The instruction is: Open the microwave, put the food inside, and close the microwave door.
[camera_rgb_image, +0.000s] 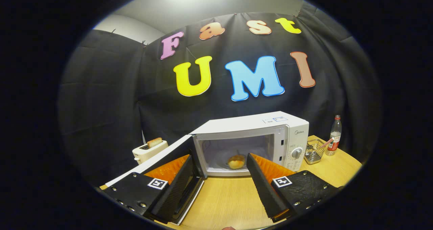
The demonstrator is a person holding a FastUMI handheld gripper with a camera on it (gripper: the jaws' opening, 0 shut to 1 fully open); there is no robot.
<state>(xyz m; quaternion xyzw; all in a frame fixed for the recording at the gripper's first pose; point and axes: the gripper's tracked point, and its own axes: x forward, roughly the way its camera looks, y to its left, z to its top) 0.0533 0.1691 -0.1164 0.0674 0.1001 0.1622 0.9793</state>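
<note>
A white microwave [267, 135] stands on the wooden table [226, 199] with its door [159, 159] swung wide open to the left. A round bread roll [236, 161] rests on the glass plate inside the cavity. My gripper [221, 170] is open, held in front of the microwave's opening, with nothing between its fingers. The left finger [179, 182] lies over the inner face of the open door, and the right finger [262, 182] points at the cavity's lower right corner. The roll sits beyond the fingertips, apart from them.
A white toaster [149, 150] with a slice of bread in it stands left of the door. To the right of the microwave are a wire basket [314, 151] and a plastic bottle [334, 135]. Bare table lies between the fingers.
</note>
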